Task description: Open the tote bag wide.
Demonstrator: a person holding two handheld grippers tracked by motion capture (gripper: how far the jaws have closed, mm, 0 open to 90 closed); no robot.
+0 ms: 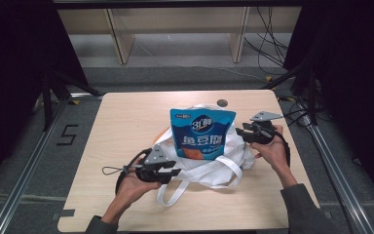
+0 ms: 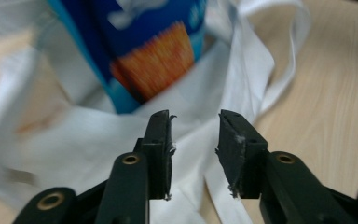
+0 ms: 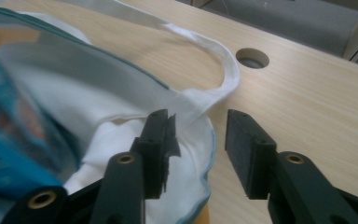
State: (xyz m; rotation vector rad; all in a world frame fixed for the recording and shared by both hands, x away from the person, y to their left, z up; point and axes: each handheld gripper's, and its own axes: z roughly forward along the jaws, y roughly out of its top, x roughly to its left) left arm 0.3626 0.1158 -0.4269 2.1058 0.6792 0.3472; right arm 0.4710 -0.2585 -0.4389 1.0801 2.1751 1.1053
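White cloth bag (image 1: 209,163) lies mid-table, blue snack pouch (image 1: 202,134) standing upright in its mouth. My left gripper (image 1: 173,172) sits at the near-left edge, jaws part open, cloth between them but not pinched. My right gripper (image 1: 241,132) is at the right rim, also part open, holding nothing. Rim runs left-right between my hands; both about equally near, pouch inboard of each.
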